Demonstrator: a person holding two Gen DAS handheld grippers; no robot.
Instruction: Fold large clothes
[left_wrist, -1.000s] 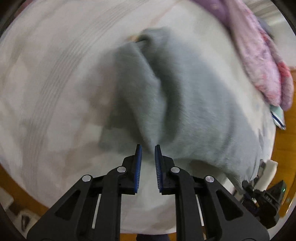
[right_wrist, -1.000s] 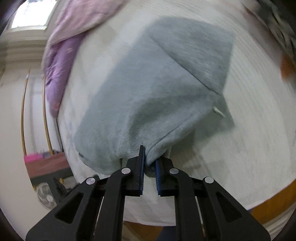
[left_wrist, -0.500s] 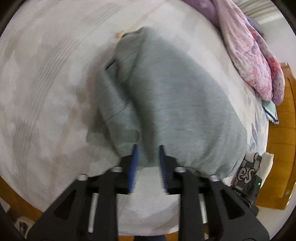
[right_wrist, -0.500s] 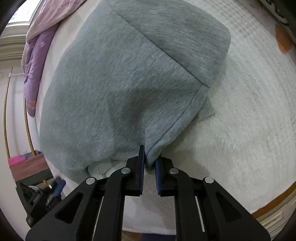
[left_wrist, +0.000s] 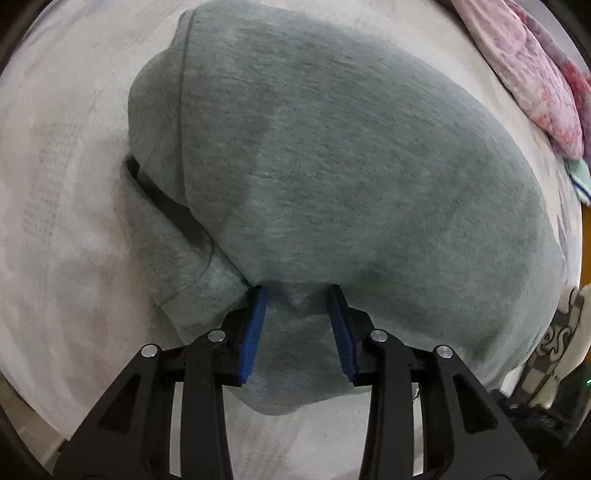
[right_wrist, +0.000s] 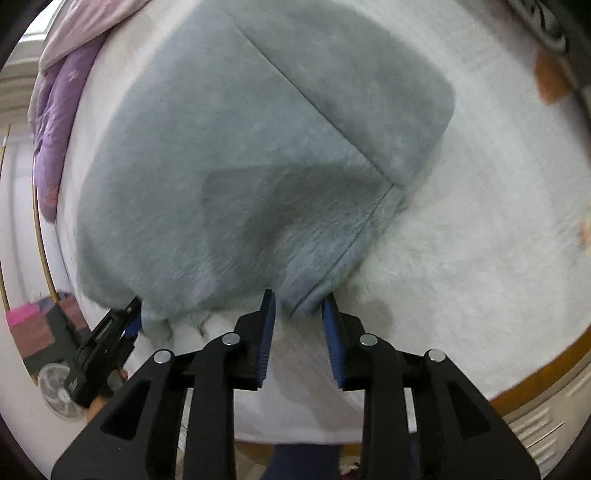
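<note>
A grey sweatshirt (left_wrist: 351, 177) lies folded over on the white bed cover (left_wrist: 66, 206), and its near edge reaches both grippers. My left gripper (left_wrist: 296, 290) points steeply down at that edge. Its jaws are opening, with grey cloth lying loose between the blue pads (left_wrist: 255, 325). In the right wrist view the sweatshirt (right_wrist: 229, 155) shows a seamed hem at the near right corner. My right gripper (right_wrist: 297, 297) stands at that corner with its jaws opening and the hem just between the fingertips, no longer pinched. The left gripper (right_wrist: 110, 332) also shows at the lower left there.
A pink and purple quilt (left_wrist: 535, 74) is bunched along the far side of the bed (right_wrist: 55, 110). The wooden bed frame (right_wrist: 535, 380) runs along the near edge. A fan (right_wrist: 55, 391) stands on the floor at the left. A patterned cloth (left_wrist: 554, 339) lies at the right.
Both grippers came down towards the bed with the sweatshirt's edge, laying the fold flat. Their jaws, shut on the cloth before, have spread apart and let it go.
</note>
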